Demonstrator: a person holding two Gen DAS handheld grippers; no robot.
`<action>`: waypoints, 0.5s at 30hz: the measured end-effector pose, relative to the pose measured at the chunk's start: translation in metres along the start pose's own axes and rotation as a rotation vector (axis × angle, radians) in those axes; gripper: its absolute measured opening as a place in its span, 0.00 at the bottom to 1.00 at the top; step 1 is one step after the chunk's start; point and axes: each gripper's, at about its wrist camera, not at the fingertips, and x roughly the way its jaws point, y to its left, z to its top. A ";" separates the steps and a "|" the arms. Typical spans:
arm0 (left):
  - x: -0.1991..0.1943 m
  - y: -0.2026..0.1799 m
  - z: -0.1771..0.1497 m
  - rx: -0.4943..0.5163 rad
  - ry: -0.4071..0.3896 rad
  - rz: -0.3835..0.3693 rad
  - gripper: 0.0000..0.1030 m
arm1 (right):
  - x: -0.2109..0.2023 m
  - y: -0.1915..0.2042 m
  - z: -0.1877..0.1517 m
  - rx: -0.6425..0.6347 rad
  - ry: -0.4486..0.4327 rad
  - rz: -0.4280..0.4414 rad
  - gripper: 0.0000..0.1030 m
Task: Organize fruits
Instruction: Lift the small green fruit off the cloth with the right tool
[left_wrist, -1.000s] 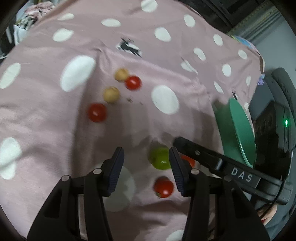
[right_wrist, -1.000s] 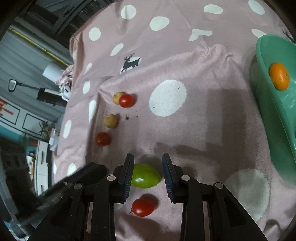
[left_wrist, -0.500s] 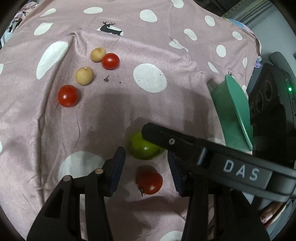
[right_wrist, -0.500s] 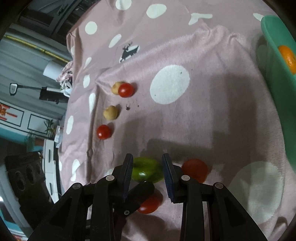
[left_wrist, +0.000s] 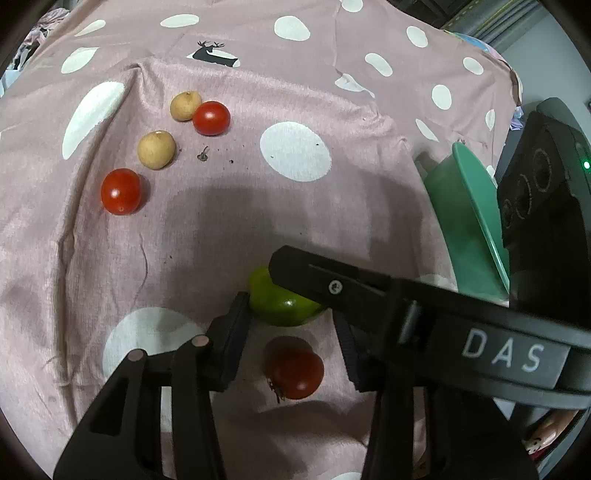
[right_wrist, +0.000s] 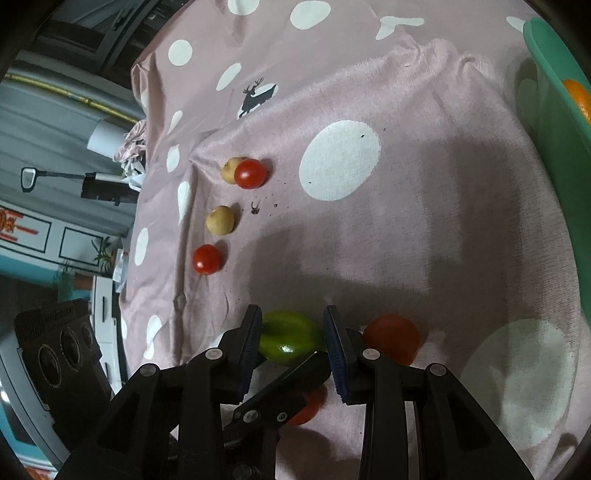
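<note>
On the spotted cloth (left_wrist: 295, 206), both grippers' jaws stand parted around 1 green fruit (right_wrist: 291, 338).

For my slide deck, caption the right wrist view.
Right tool straddles the green fruit on the spotted pink cloth, with the green basin holding an orange at right.

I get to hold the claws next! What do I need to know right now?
Right claw: around the green fruit, fingers at its sides; squeezing or not, cannot tell.
Left claw: open, holding nothing, around the near red tomato in front of you.
On the cloth: another tomato right of the green fruit; farther off, two tomatoes and two tan fruits.
Done: an orange is in the green bowl.
Left: all fruit on the cloth, probably bound for the bowl.
</note>
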 end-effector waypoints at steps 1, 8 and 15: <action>0.000 0.001 0.001 -0.003 -0.001 -0.003 0.42 | 0.001 -0.001 0.000 0.005 0.003 0.003 0.35; 0.001 0.002 0.003 -0.001 -0.011 0.000 0.43 | 0.005 -0.003 0.002 0.008 0.009 0.019 0.38; -0.002 0.000 0.001 0.008 -0.024 0.008 0.43 | 0.005 -0.002 0.001 -0.011 0.009 0.023 0.42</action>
